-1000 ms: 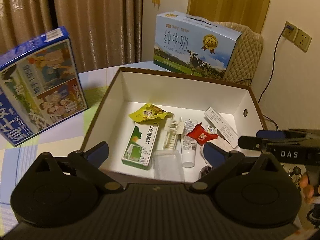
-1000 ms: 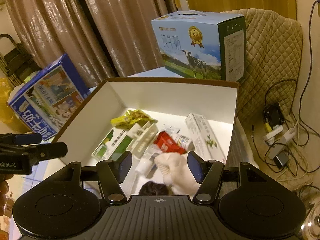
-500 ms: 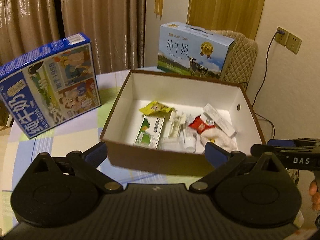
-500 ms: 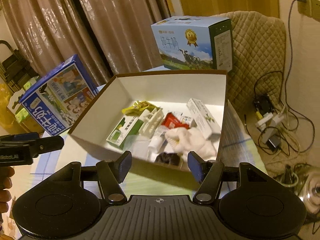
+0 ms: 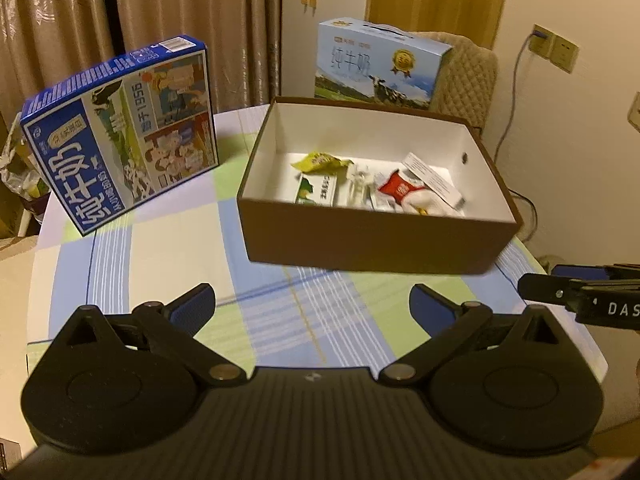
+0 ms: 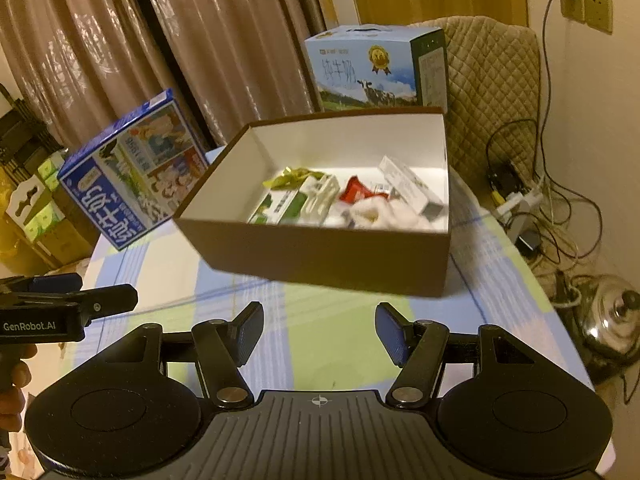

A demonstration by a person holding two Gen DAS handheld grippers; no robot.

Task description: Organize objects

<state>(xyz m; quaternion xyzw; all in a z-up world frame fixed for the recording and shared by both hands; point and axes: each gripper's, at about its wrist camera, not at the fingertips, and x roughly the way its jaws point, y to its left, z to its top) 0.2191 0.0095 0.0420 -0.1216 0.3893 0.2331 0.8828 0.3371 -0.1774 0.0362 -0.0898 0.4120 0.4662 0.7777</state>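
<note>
A brown cardboard box [image 5: 372,240] [image 6: 320,256] with a white inside stands on the checked tablecloth. In it lie a yellow packet [image 5: 320,160], a green and white carton [image 5: 318,190] [image 6: 280,206], a red sachet [image 5: 400,188] [image 6: 356,190], a white cloth [image 6: 384,212], a long white box [image 5: 434,180] [image 6: 412,186] and other small items. My left gripper [image 5: 312,310] is open and empty, well short of the box's near wall. My right gripper [image 6: 319,334] is open and empty too, likewise back from the box.
A dark blue milk carton box [image 5: 120,132] [image 6: 132,168] leans at the left of the table. A light blue milk box [image 5: 380,64] [image 6: 376,68] stands behind, against a quilted chair [image 6: 492,64]. Cables and a metal pot [image 6: 608,320] lie on the floor at the right.
Both grippers have pulled back and up from over the box; a second ago they hung right above its contents, and a stretch of tablecloth now shows in front of them.
</note>
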